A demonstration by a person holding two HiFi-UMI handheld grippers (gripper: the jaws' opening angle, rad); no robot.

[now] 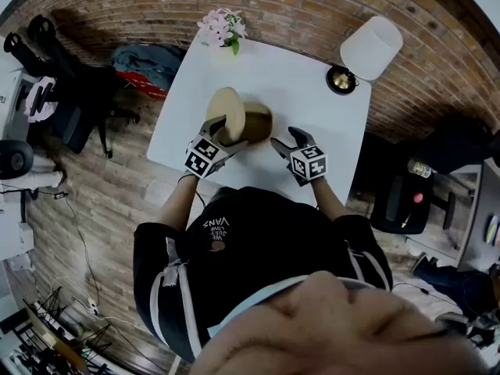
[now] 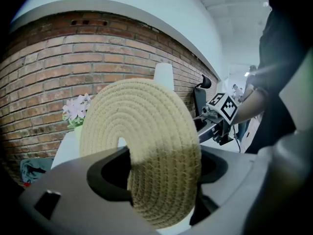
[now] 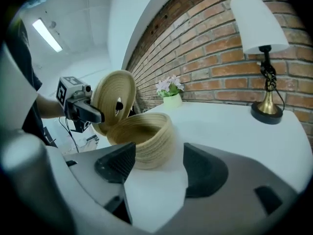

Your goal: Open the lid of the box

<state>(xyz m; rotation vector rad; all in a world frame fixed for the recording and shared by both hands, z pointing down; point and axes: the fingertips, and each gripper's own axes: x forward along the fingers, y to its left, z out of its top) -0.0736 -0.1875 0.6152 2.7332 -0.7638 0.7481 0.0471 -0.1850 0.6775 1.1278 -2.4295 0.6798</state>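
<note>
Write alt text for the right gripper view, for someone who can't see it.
The left gripper holds the round woven lid tilted up off the open woven box on a white table. The right gripper has its jaws open and empty just short of the box. A white-shaded lamp and a pot of pink flowers stand by the brick wall.
</note>
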